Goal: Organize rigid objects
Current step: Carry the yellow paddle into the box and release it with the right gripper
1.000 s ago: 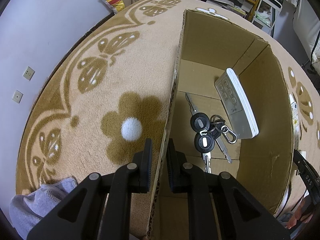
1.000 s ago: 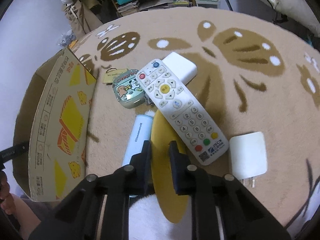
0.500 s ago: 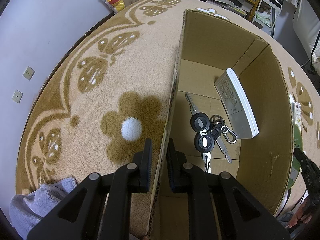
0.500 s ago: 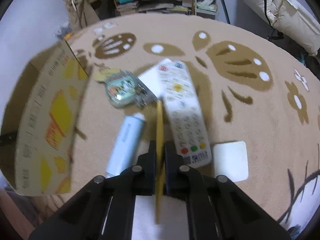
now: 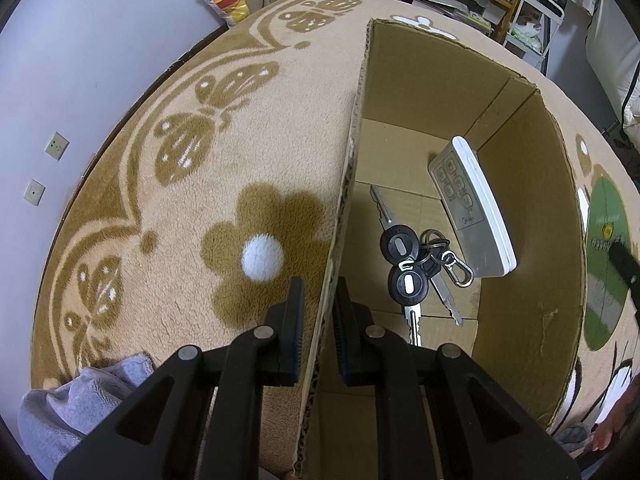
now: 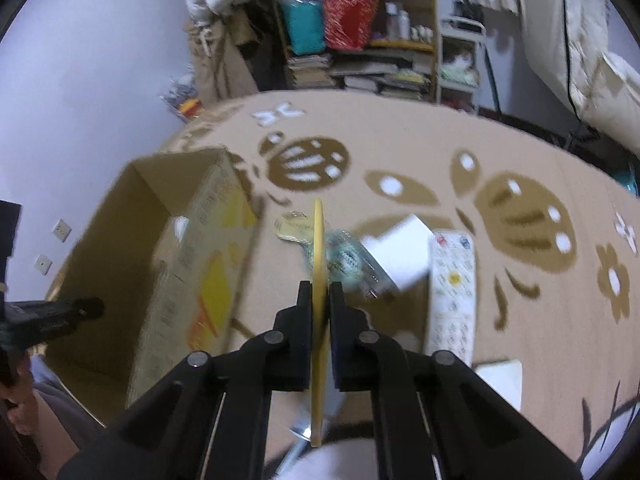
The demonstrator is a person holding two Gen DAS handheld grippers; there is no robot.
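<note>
left gripper straddles the near-left wall of the cardboard box, one finger outside over the rug, one inside; a small gap shows on each side of the wall, so can't tell if it's actually clamped. grey cloth sits at the lower left of that view. inside the box: bunch of keys flat on the floor, with a grey-and-white keypad remote just right of it, leaning against the right wall. past the right wall, a green disc face shows beside the box (edges blurred). right gripper is closed on a thin yellow disc, seen edge-on and held upright above the rug, right of the box opening, not inside. right view is motion-blurred. on the rug behind the disc: a small tin, a white block touching it, then a long white remote lying lengthwise, then a white charger near the remote's close end. a person's hand is at the far lower left of the right view, next to the other tool.
</note>
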